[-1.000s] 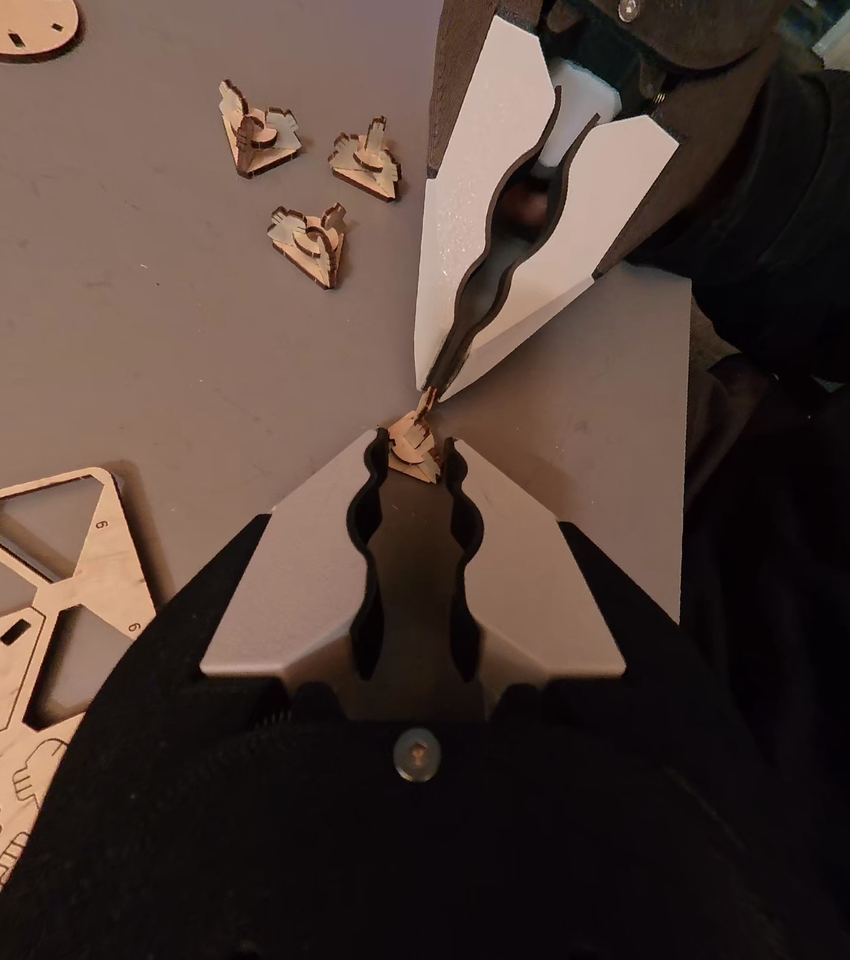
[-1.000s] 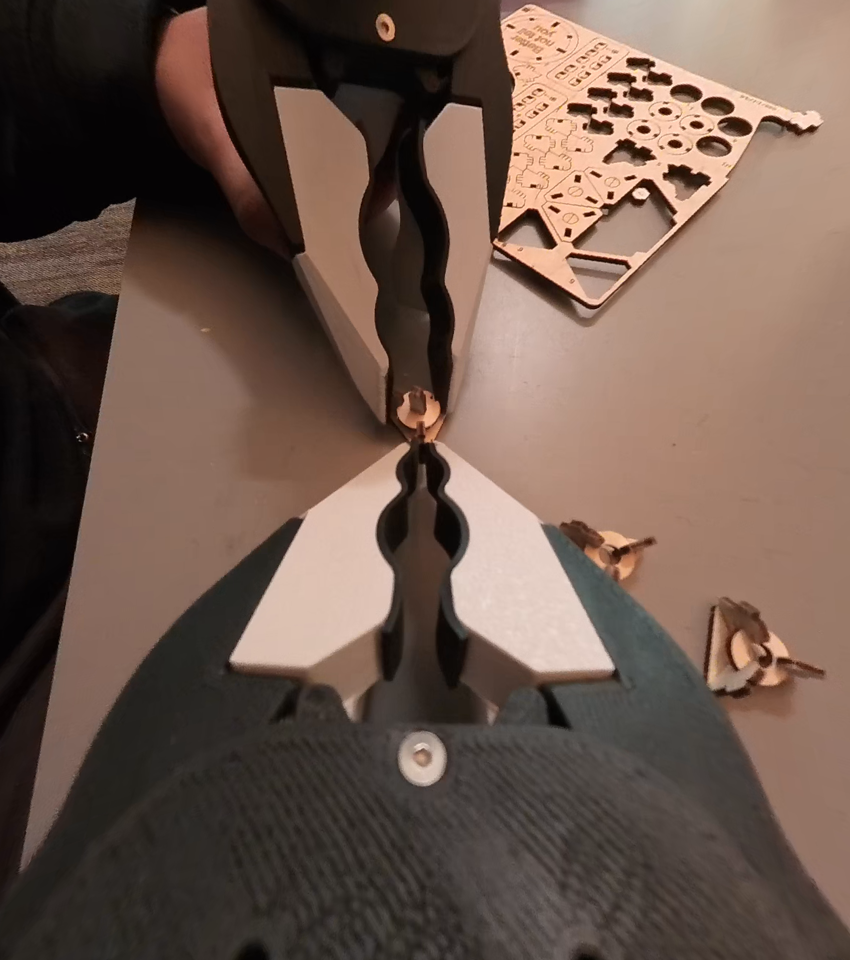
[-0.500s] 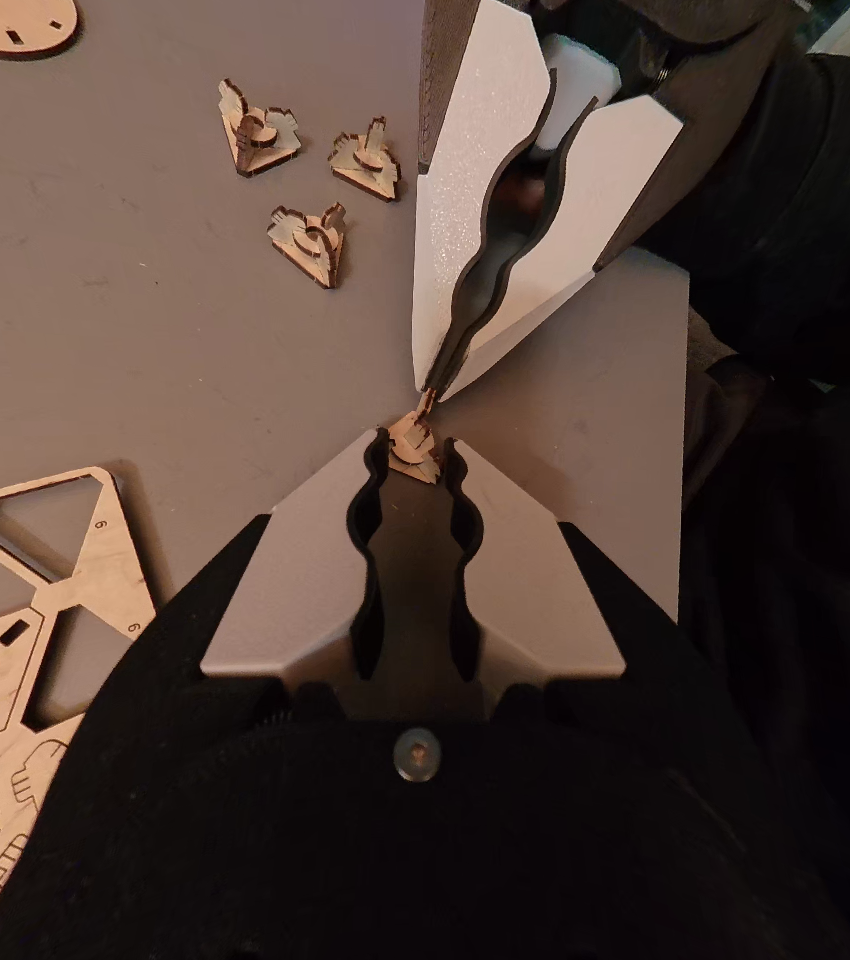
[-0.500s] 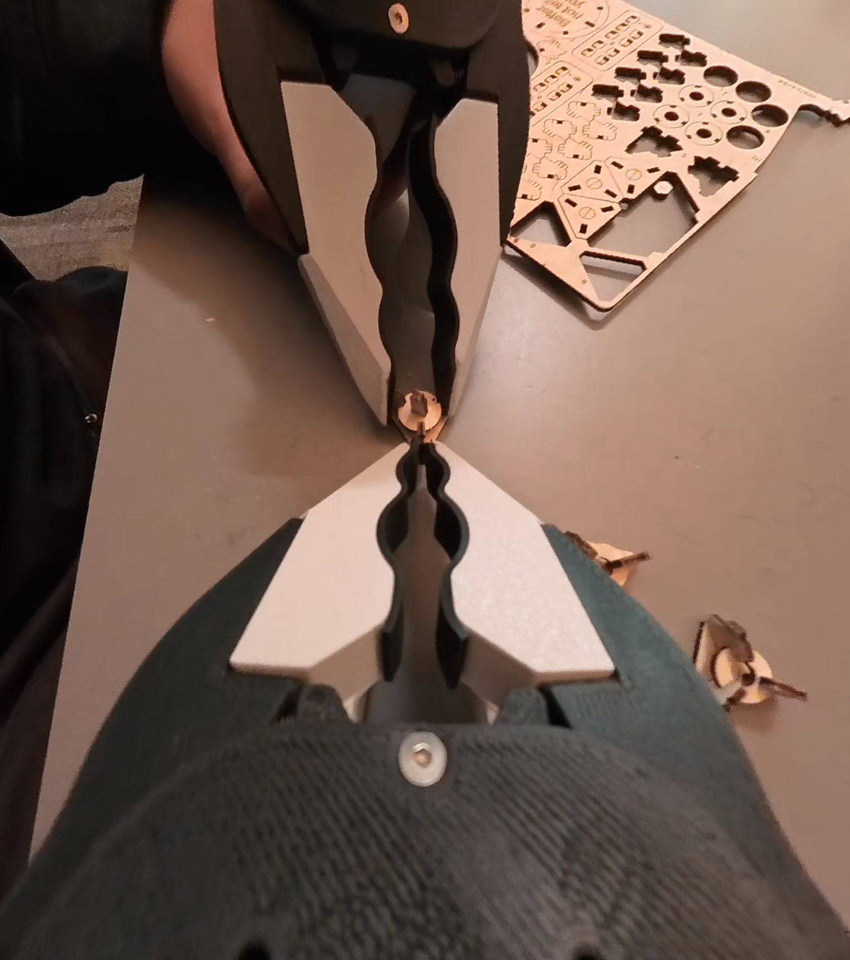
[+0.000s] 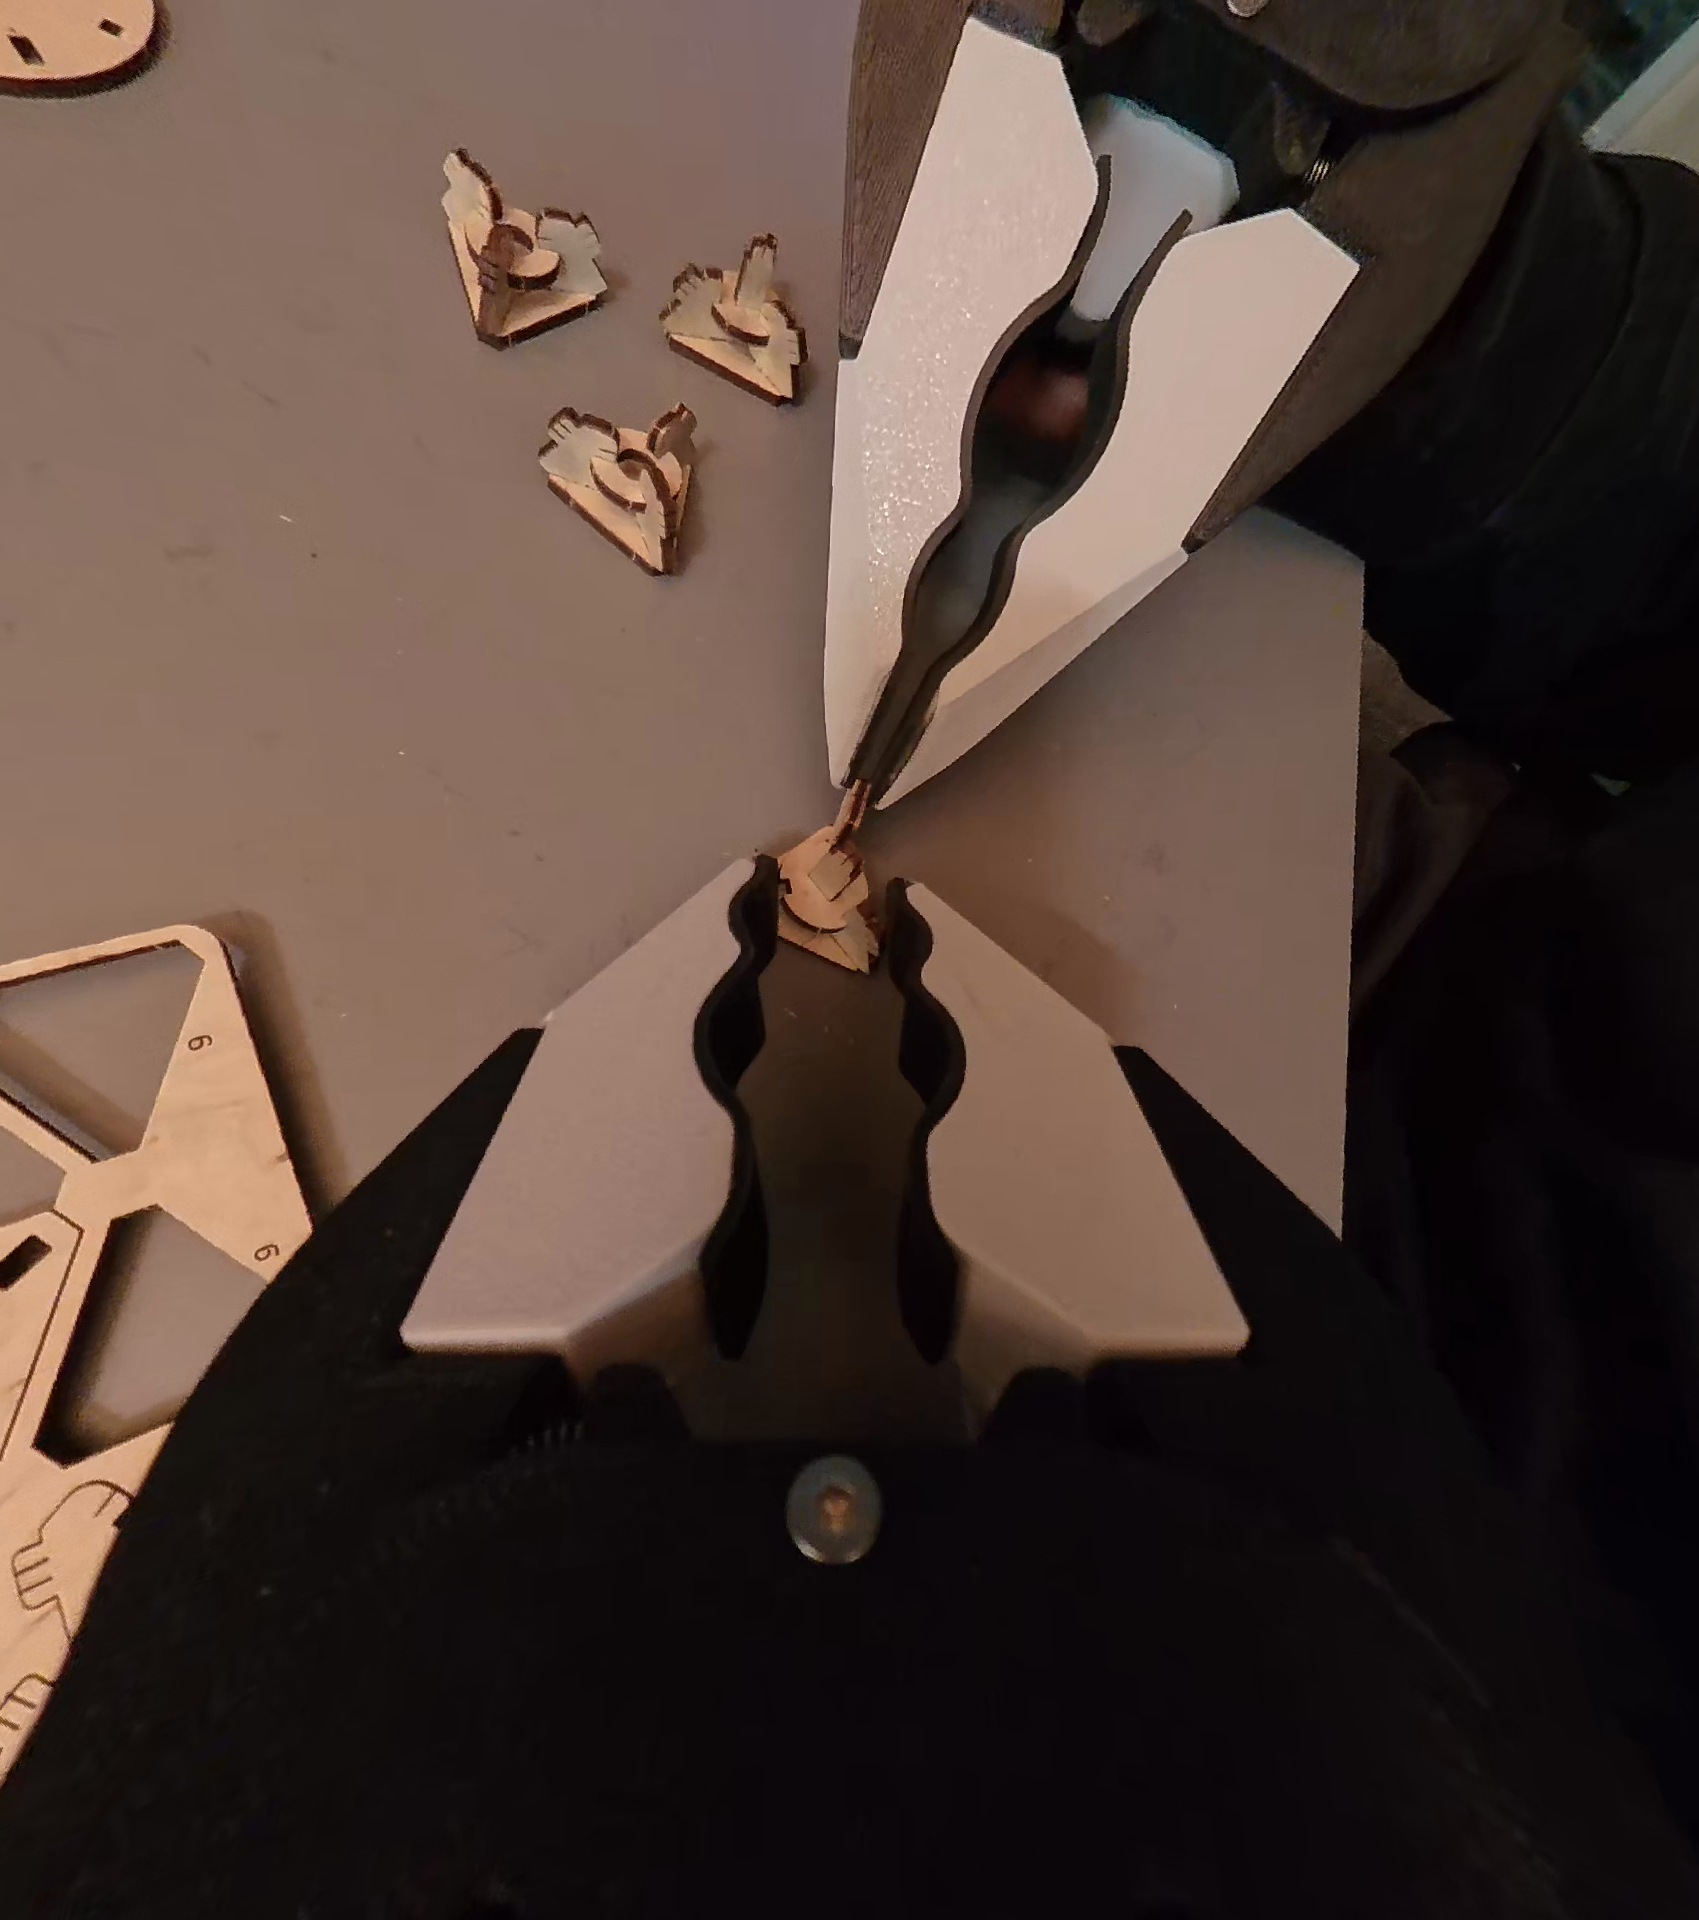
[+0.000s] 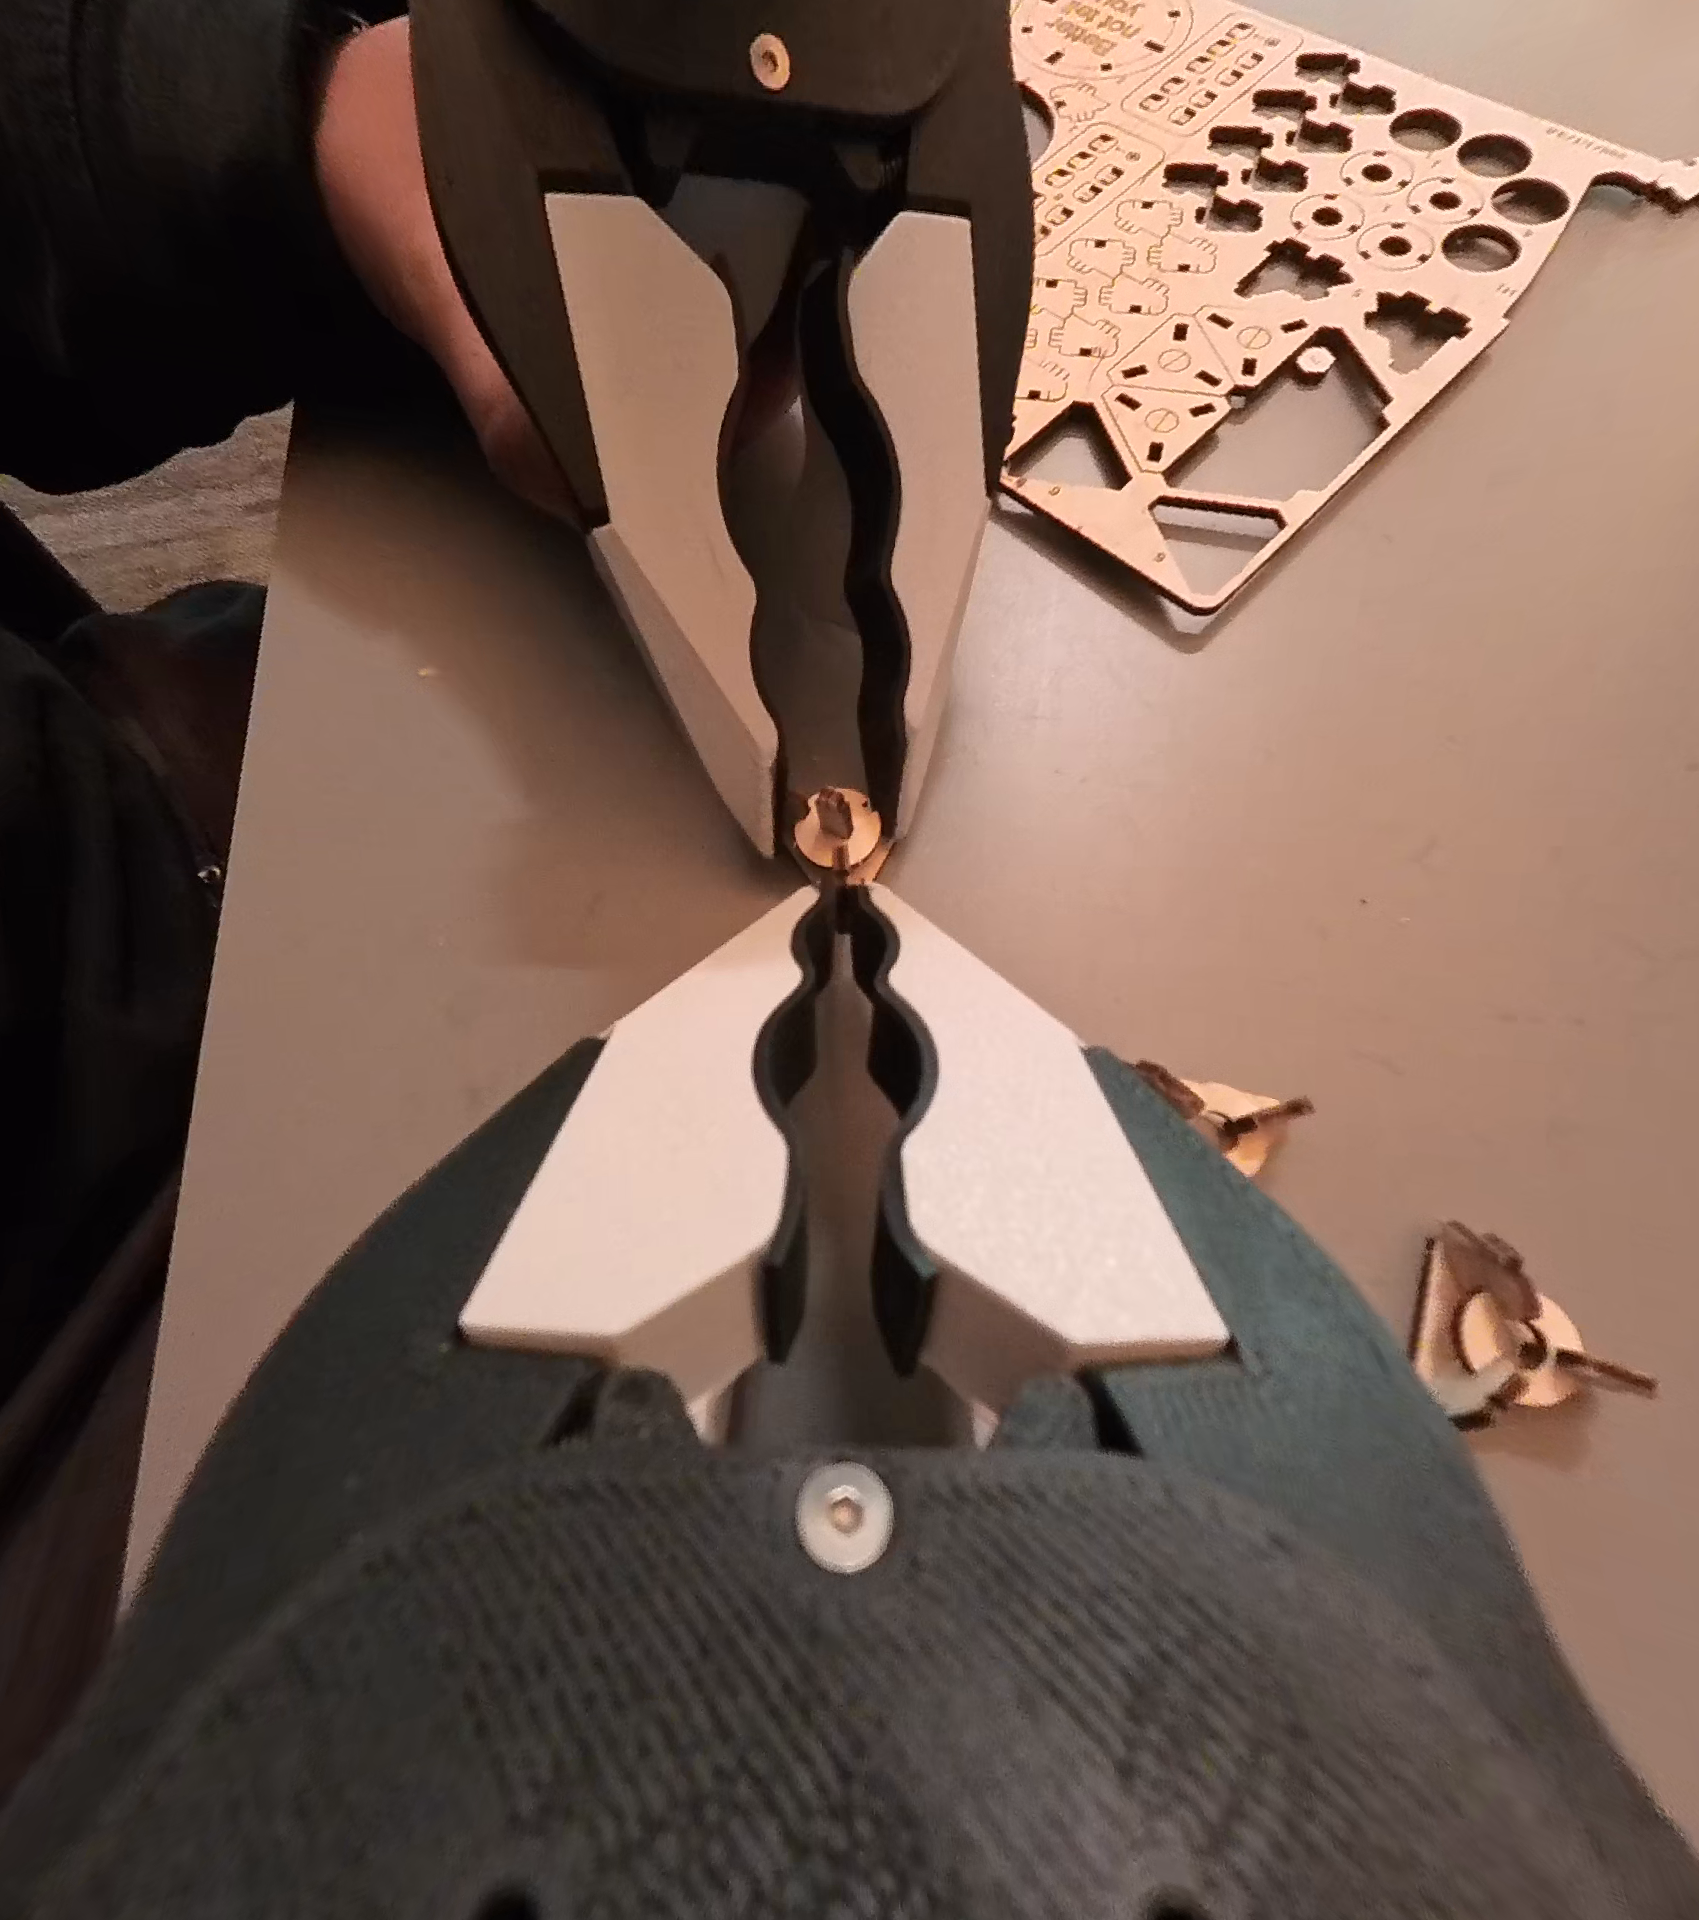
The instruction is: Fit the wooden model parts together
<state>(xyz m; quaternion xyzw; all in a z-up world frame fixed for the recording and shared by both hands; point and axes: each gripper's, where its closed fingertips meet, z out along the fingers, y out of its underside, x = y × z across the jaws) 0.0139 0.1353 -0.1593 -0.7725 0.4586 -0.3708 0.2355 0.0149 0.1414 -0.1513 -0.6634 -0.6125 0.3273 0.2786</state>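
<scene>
Left wrist view: wooden assembly (image 5: 824, 909) apparently clamped between left gripper (image 5: 821, 902) fingertips.

The left gripper (image 5: 824, 920) clamps a small wooden assembly (image 5: 822, 902): a pale triangular plate with a round disc on top, its sides touching both pads, held over the near right part of the grey table (image 5: 201, 623). A thin wooden peg (image 5: 855, 808) stands in the disc's centre. The right gripper (image 6: 837, 902) has its fingertips closed on that peg, tip to tip with the left gripper.
</scene>
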